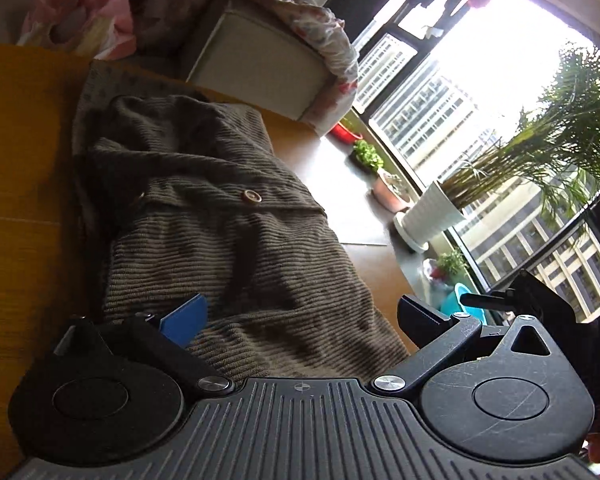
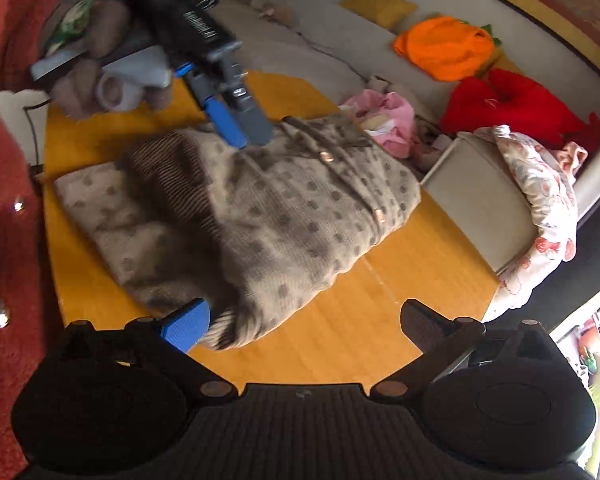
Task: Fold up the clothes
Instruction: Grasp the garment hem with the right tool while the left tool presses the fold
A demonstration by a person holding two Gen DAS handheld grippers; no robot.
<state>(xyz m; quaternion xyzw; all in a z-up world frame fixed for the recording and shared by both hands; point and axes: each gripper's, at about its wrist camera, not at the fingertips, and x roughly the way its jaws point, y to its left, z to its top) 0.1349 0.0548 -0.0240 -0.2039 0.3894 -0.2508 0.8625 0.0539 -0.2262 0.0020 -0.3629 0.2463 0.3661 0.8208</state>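
A taupe knitted cardigan (image 1: 220, 220) with dots and wooden buttons lies folded on the yellow wooden table (image 1: 16, 200). My left gripper (image 1: 302, 318) hovers low over its ribbed part, open, with the fabric spread below the wide gap between the fingers. In the right wrist view the cardigan (image 2: 280, 220) fills the table's (image 2: 360, 320) middle. My right gripper (image 2: 306, 326) is open at the near edge, its blue pad (image 2: 188, 328) touching the cardigan's near corner. The left gripper (image 2: 244, 128) reaches in from the far side, its tips at the cardigan's far edge.
A hand in a furry sleeve (image 2: 100, 84) holds the left gripper. A pink bag (image 2: 384, 120) sits at the table's far edge. A beige chair with a floral blanket (image 2: 536, 200) stands right. Potted plants (image 1: 432, 212) line the window. Orange and red cushions (image 2: 520, 104) lie on the sofa.
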